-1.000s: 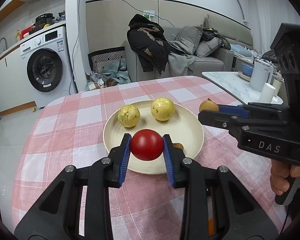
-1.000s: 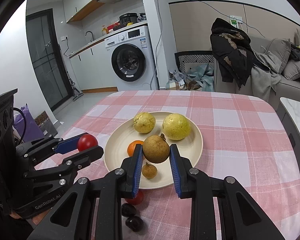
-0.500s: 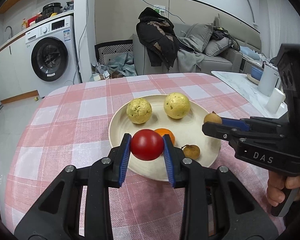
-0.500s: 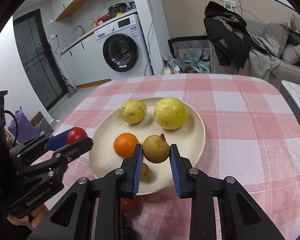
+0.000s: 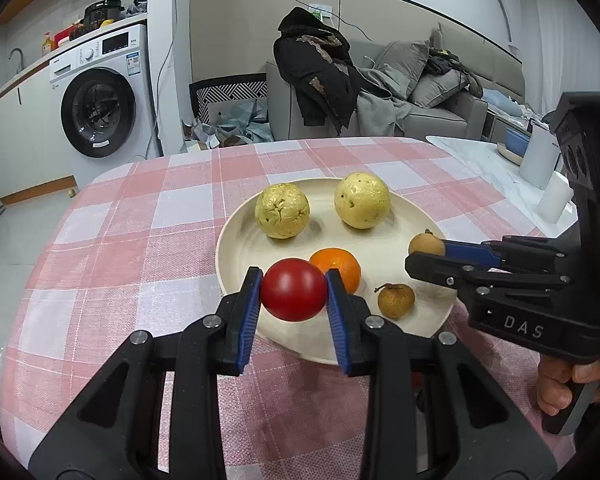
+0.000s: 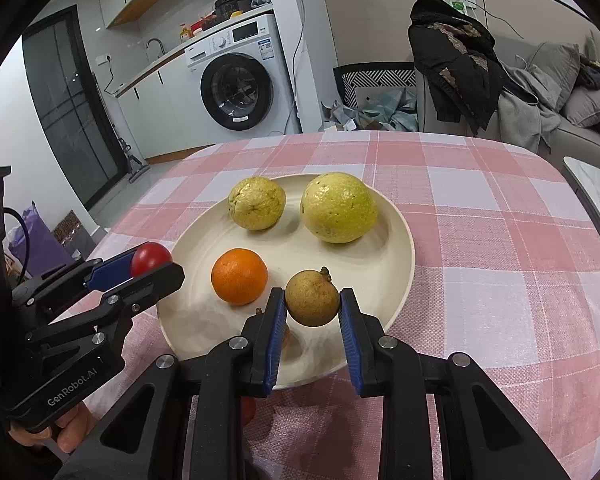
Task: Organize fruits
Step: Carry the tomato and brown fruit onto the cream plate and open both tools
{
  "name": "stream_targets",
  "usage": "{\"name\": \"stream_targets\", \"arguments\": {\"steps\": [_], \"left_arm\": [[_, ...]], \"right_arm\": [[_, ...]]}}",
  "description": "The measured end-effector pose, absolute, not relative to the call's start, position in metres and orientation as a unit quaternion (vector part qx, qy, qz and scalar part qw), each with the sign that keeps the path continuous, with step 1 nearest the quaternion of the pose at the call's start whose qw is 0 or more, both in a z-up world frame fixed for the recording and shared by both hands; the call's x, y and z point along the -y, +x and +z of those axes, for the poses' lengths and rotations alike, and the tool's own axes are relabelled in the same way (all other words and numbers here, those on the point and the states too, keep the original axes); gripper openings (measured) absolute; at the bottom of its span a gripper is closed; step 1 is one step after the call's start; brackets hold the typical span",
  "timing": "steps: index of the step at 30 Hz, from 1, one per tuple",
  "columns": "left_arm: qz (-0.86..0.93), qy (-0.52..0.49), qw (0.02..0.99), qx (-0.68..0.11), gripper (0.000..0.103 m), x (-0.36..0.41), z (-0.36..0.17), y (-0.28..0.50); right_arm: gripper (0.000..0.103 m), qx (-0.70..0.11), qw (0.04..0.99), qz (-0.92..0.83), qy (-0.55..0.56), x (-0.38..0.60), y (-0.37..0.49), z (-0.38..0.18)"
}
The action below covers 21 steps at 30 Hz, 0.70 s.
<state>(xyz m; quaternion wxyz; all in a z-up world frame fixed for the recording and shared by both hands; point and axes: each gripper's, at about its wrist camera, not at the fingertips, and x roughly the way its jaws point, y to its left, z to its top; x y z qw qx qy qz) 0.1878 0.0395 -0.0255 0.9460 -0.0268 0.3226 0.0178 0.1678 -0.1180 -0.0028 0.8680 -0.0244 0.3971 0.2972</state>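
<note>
My left gripper (image 5: 293, 295) jaws clamp a red tomato (image 5: 293, 294); my right gripper (image 6: 312, 307) jaws pinch a brown fruit (image 6: 311, 298) at the plate's (image 6: 400, 280) six o'clock.

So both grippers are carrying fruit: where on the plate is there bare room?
Free: the plate's right side, below the larger yellow fruit, and its left edge beside the orange. Crowded: the near rim, where a small brown fruit lies.

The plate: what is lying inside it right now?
On the plate lie two yellow fruits, an orange and a small brown fruit. The right gripper's finger mostly hides that one in its own view.
</note>
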Motion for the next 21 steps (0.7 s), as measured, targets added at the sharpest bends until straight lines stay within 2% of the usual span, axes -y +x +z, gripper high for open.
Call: {"name": "stream_targets", "arguments": {"steps": [14,18,21], "left_arm": [[0.016,-0.02,0.946,-0.323,0.029,-0.0365,-0.0301,0.1933],[0.016,-0.023,0.947,-0.319,0.03,-0.0374,-0.0292,0.1903],[0.014,-0.028,0.947,-0.319,0.039,-0.0394,-0.0288,0.1869]], "right_arm": [[0.028,-0.399,0.868,0.292,-0.041,0.1136,0.167,-0.0072],[0.038,-0.39,0.872,0.292,-0.041,0.1155,0.1653,-0.005],[0.045,-0.381,0.877,0.287,-0.052,0.1162,0.1635,-0.003]]}}
